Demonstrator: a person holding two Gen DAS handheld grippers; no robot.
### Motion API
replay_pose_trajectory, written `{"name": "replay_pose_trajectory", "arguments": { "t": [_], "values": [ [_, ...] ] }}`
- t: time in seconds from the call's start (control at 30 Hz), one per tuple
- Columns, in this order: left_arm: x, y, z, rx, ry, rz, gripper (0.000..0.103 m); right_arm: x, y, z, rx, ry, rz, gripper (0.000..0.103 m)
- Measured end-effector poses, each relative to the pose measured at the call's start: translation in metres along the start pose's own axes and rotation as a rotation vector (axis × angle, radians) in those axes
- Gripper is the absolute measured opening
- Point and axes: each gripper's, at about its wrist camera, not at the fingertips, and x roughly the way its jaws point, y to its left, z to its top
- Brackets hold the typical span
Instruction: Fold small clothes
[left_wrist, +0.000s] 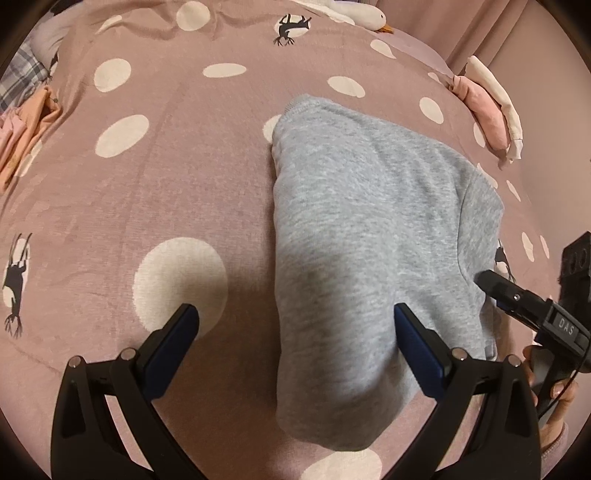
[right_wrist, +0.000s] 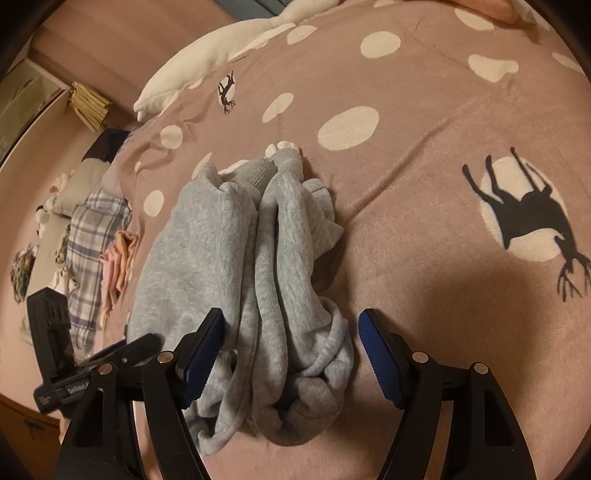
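I've got the grey sweatshirt (left_wrist: 369, 229) lying folded on the bed, on the mauve spotted bedspread (left_wrist: 147, 192), roughly mid-bed; from the left wrist cam it looks like a smooth long bundle w/ a ribbed hem at its far end, from the right wrist cam I see its bunched side (right_wrist: 280, 277), several rolled layers and a loose sleeve end nearest me. My left tongs (left_wrist: 295, 314) hang over the near end of the sweatshirt, blades wide apart: left blade over bare bedspread just beside the sweatshirt, right blade over the grey fabric, gripping nothing. My right tongs (right_wrist: 291, 325) straddle the bunched near end of the sweatshirt, blades standing well apart w/ fabric between them; the left blade looks close against the cloth, can't tell if it touches, the right blade is clear of it, so no grip. The right tongs also show in the left cam at the sweatshirt's right edge (left_wrist: 491, 284), tip just beside the fabric, w/ part of a hand (left_wrist: 554, 387) on the handle. Further out from the sweatshirt: a pink and cream stack of folded clothes (left_wrist: 491, 114) at the bed edge to its far right, a peach/pink pile (left_wrist: 26, 125) and a plaid cloth (right_wrist: 92, 236) well to its left, and a white plush goose (left_wrist: 362, 14) beyond its far end.
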Motion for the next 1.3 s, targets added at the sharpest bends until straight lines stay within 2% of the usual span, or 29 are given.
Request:
{"name": "replay_pose_trajectory", "arguments": {
  "t": [0.07, 0.2, 0.37, 0.5, 0.6, 1.13, 1.3],
  "values": [
    [-0.003, -0.003, -0.002, 0.013, -0.013, 0.025, 0.103, -0.005, 0.005, -0.003, -0.026, -0.013, -0.02, 0.075],
    [-0.012, -0.007, -0.006, 0.031, -0.041, 0.063, 0.103, -0.014, 0.017, -0.011, -0.096, -0.034, -0.061, 0.09],
    [-0.026, -0.009, -0.013, 0.042, -0.071, 0.09, 0.103, -0.023, 0.03, -0.02, -0.168, -0.057, -0.098, 0.092],
    [-0.04, -0.011, -0.021, 0.042, -0.087, 0.101, 0.103, -0.031, 0.04, -0.028, -0.197, -0.09, -0.114, 0.1],
    [-0.048, -0.012, -0.025, 0.03, -0.09, 0.085, 0.103, -0.037, 0.047, -0.033, -0.218, -0.109, -0.116, 0.1],
    [-0.081, -0.021, -0.048, 0.031, -0.132, 0.11, 0.103, -0.051, 0.076, -0.053, -0.288, -0.139, -0.14, 0.102],
    [-0.099, -0.021, -0.057, 0.021, -0.177, 0.136, 0.103, -0.059, 0.085, -0.058, -0.308, -0.149, -0.192, 0.102]
  ]
}}
